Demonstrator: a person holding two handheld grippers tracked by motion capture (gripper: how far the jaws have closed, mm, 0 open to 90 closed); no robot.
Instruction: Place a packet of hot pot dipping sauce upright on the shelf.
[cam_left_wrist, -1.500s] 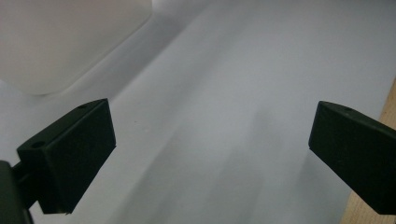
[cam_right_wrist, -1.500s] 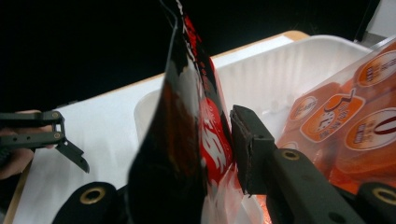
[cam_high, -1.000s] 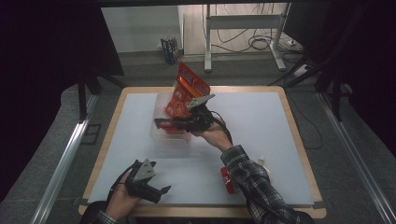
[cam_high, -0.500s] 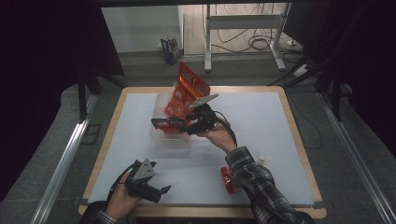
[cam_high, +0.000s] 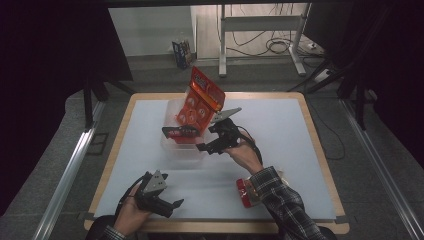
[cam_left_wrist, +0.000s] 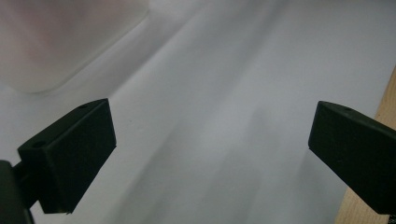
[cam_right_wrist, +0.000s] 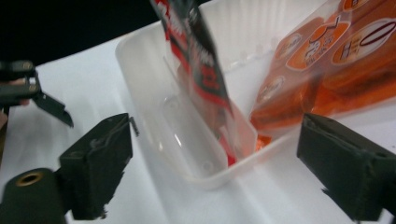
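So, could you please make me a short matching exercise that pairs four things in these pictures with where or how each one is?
Things:
1. orange snack bag
2. clear plastic tub
3. left gripper
4. small red packet

Places or states:
A. open, near the front edge of the table
B. lying flat beside the person's right forearm
C. standing tilted inside a container
D. on the white mat, between the jaws of the open right gripper

Pairs: 1-C, 2-D, 3-A, 4-B
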